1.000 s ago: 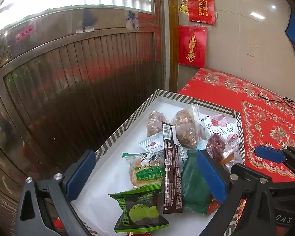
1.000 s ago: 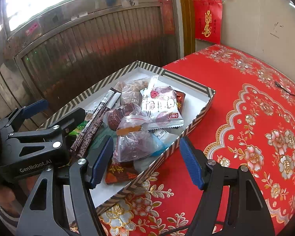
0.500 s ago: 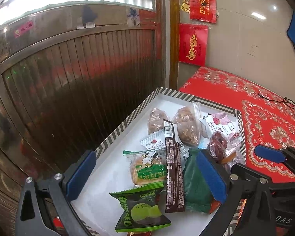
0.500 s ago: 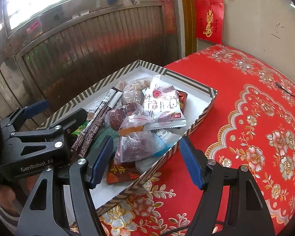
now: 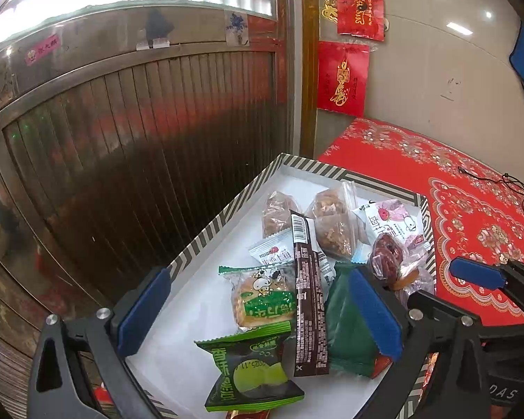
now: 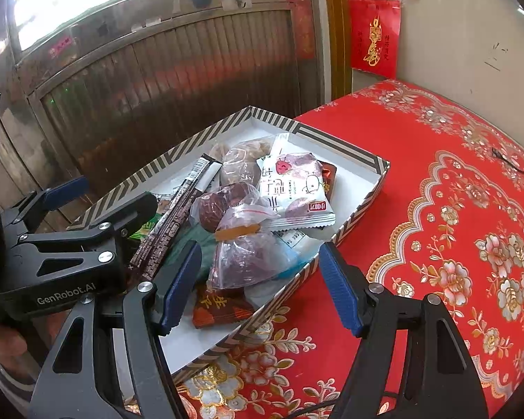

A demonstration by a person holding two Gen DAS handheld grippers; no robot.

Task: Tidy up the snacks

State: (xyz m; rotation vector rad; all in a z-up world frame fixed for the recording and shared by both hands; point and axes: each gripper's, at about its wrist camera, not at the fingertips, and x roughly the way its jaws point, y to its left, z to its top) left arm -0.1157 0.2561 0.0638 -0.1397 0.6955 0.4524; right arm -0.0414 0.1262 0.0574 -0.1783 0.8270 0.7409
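Striped box [image 6: 353,160], shallow, white inside, stood on red flowered cloth [image 6: 471,209] at the table's corner, beside a ribbed metal gate [image 5: 139,139].

Contents, all lying inside the box:
- Green lime-print packet [image 5: 248,373], nearest the left camera.
- Green-and-white cake packet [image 5: 265,296], just behind it.
- Long brown bar wrapper [image 5: 307,296], laid lengthwise across the others.
- Plain dark green pouch [image 5: 349,331], beside the bar.
- Two clear bags of brown pastry [image 5: 332,223], at the far end.
- White-and-pink packet [image 6: 293,188], resting on top of the pile.
- Clear bag of dark red fruit [image 6: 241,244], against the near wall.
- Red-brown packet [image 6: 220,309], partly under that bag.

Left gripper [image 5: 258,317]: jaws stood apart above the packets, gripped nothing.
Right gripper [image 6: 258,279]: jaws stood apart, straddled the box's near wall, gripped nothing.
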